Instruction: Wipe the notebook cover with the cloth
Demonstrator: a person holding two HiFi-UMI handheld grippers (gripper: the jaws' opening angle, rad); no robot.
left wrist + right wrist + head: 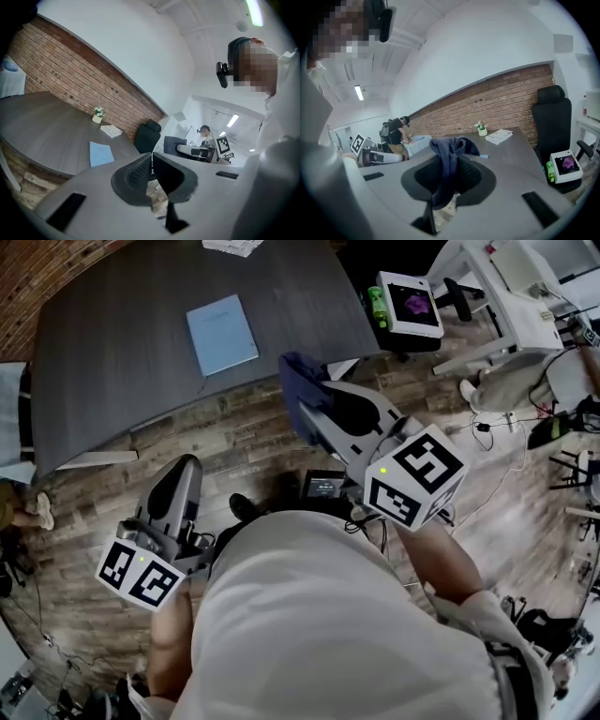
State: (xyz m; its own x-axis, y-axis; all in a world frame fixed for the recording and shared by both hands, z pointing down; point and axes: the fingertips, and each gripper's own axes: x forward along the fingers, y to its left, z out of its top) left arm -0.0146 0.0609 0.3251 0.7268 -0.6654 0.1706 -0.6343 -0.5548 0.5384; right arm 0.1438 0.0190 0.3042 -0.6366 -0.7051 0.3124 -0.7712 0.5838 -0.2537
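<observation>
on the grey tabletop (112, 352), toward its near edge, the pale blue notebook (222, 334) lies flat and closed, cover up, with nothing on it. in the head view its long axis runs roughly from 12 to 6 o'clock, tipped a little toward 11. it is not yet touched by anything.

the dark blue cloth (298, 381) hangs bunched at the tip of the right tongs (314, 409), off the tabletop's edge and above the wooden floor. from there the notebook sits at about 10 o'clock, near but clearly apart. the right tongs is the nearer of the two, so the wipe looks set to come from that side, moving up and leftward across the edge.

the right gripper view shows the jaws clamped on the cloth (449, 159), which bulges above the pads and trails below them.

the left tongs (183, 474) hangs lower, well apart, with the notebook at about 12 to 1 o'clock. its jaws are closed together on nothing.
</observation>
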